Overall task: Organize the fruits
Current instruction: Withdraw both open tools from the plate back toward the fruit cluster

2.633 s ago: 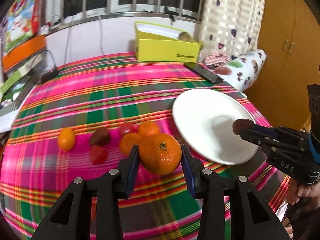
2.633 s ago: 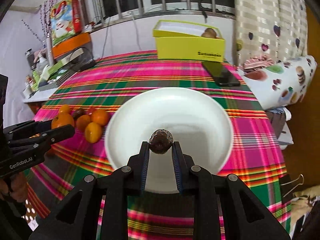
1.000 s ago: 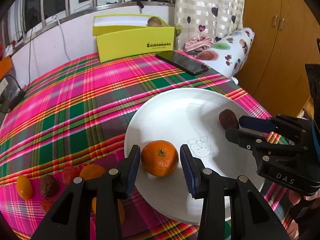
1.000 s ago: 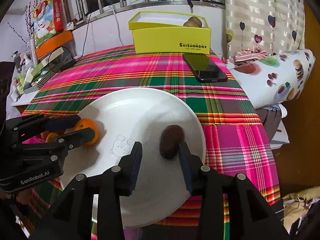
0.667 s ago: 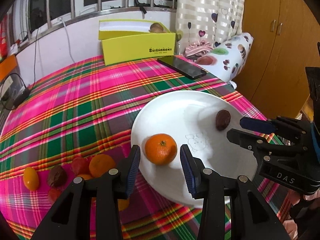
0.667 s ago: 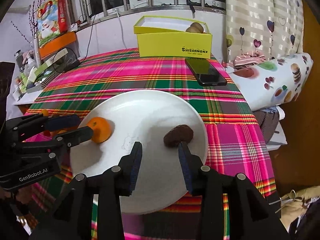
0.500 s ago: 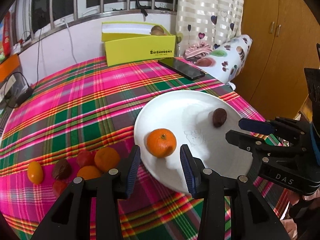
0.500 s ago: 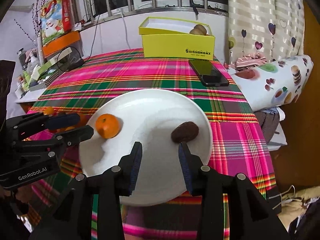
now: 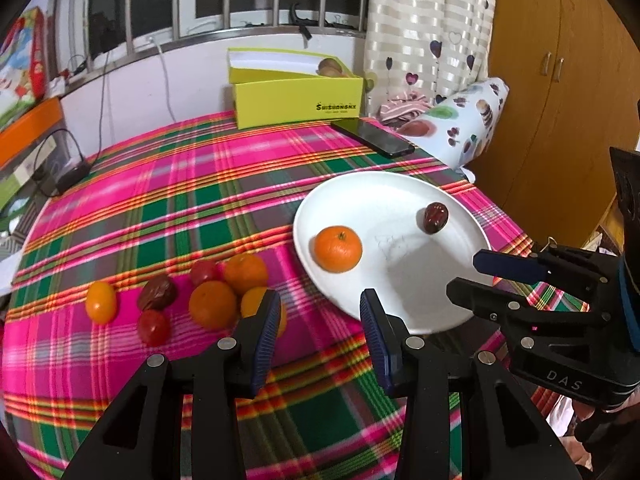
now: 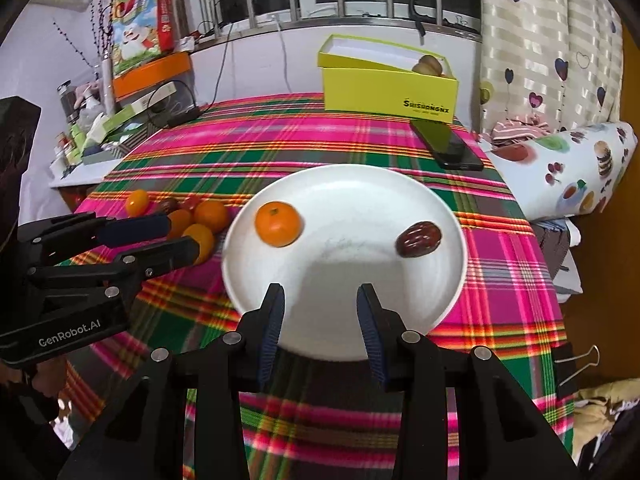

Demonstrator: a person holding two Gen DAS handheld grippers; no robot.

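Observation:
A white plate (image 9: 400, 196) (image 10: 352, 184) holds an orange (image 9: 338, 249) (image 10: 278, 223) on its left and a dark red date (image 9: 435, 217) (image 10: 419, 239) on its right. Left of the plate, on the plaid cloth, lies a pile of fruit (image 9: 212, 302) (image 10: 200, 216): oranges, small red tomatoes, a brown date and a yellow-orange kumquat (image 9: 101, 302). My left gripper (image 9: 320, 304) (image 10: 160, 236) stands open and empty between the pile and the plate. My right gripper (image 10: 320, 300) (image 9: 476, 270) hangs open and empty over the plate's near edge.
A yellow box (image 9: 298, 98) (image 10: 386, 94) with brown fruit inside stands at the table's far edge, a black phone (image 9: 372, 137) (image 10: 448, 146) beside it. A patterned pillow (image 10: 568, 172) lies off the right edge. Clutter and cables sit at the far left.
Both grippers have let go of their fruit and drawn back toward me. The orange and the date now rest on the plate, and the pile has come into fuller view.

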